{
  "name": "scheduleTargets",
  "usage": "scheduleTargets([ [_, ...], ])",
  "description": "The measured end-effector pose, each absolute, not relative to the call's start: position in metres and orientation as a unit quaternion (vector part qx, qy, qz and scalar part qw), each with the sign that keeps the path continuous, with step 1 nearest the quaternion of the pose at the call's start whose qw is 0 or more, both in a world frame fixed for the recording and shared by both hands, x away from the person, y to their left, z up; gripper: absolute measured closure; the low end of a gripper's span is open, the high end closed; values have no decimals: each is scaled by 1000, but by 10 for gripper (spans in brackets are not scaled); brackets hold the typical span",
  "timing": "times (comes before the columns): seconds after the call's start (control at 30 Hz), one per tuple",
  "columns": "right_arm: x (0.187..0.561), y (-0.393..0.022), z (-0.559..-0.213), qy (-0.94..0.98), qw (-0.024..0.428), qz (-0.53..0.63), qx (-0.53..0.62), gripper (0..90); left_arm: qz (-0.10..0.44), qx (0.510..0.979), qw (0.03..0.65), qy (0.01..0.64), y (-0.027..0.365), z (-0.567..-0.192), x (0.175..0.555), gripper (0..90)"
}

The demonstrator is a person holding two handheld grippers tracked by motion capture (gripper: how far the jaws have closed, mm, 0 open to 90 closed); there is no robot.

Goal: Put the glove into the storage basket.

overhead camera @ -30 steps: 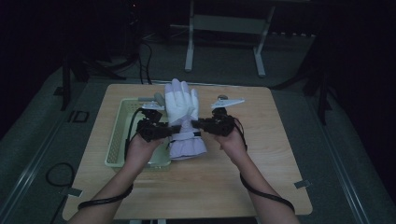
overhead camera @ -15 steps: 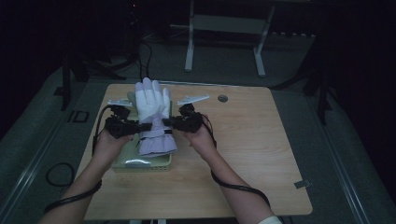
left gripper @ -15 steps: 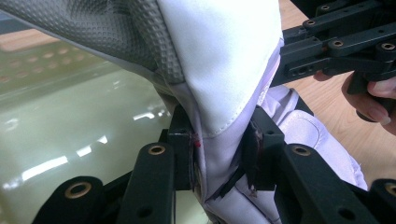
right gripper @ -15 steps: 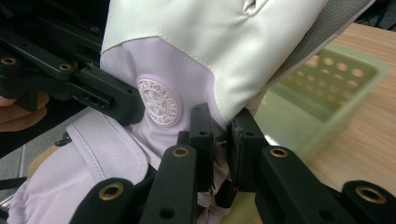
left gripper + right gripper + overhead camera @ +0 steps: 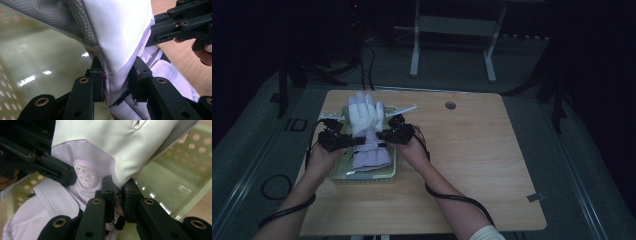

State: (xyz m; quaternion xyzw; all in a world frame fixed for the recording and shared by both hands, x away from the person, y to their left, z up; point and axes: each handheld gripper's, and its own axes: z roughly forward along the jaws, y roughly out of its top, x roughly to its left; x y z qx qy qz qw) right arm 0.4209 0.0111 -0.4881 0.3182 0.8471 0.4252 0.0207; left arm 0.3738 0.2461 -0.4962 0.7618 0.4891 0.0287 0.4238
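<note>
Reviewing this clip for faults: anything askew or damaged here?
Mostly fine. The white glove hangs over the green basket, pinched at the wrist by the left gripper and right gripper. One oddity: the jaw pads look frayed, with reddish flecks at the left gripper's pads. The glove itself looks intact.

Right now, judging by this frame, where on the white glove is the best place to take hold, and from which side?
Probably at the narrow wrist band, one gripper from each side. The glove is pinched there now by the left gripper and right gripper, where the fabric gathers thin enough for the jaws. That keeps it spread flat, fingers pointing away, over the green basket.
</note>
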Motion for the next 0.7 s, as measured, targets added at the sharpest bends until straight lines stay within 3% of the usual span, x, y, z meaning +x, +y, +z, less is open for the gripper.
scheduleTargets([
  [0.23,418,9,-505,861,20,394,321,813,20,779,388,493,236,-511,375,678],
  [0.7,419,19,-518,878,26,345,332,792,56,805,285,517,214,-520,381,620],
])
